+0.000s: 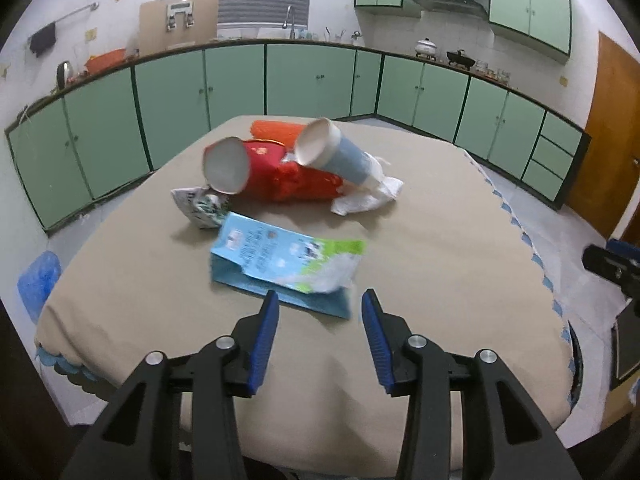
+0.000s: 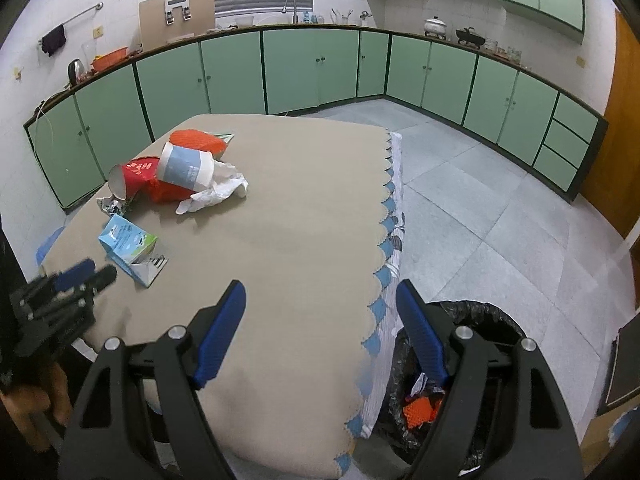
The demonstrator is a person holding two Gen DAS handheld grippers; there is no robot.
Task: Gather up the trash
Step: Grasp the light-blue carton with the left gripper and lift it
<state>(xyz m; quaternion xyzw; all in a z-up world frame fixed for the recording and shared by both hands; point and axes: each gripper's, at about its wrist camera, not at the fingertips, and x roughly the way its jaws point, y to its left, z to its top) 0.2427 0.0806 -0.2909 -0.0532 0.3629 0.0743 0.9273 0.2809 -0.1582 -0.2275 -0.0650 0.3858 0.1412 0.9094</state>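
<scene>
Green cabinets [image 1: 312,80] ringed the kitchen, with grey floor tiles [image 2: 500,208] lying open to the right of the table [image 2: 300,240]. Its beige cloth ended in a scalloped blue edge [image 2: 386,236], and beyond that edge, low down, stood a black-lined trash bin [image 2: 492,320] with scraps inside. The trash sat toward the far left: a red bag [image 1: 296,184], two paper cups, white tissue, and nearer, a flattened blue carton [image 1: 280,260]. The left gripper [image 1: 320,304] hung just short of the carton, jaws parted, empty. The right gripper [image 2: 320,292] was spread wide over the table edge, empty.
</scene>
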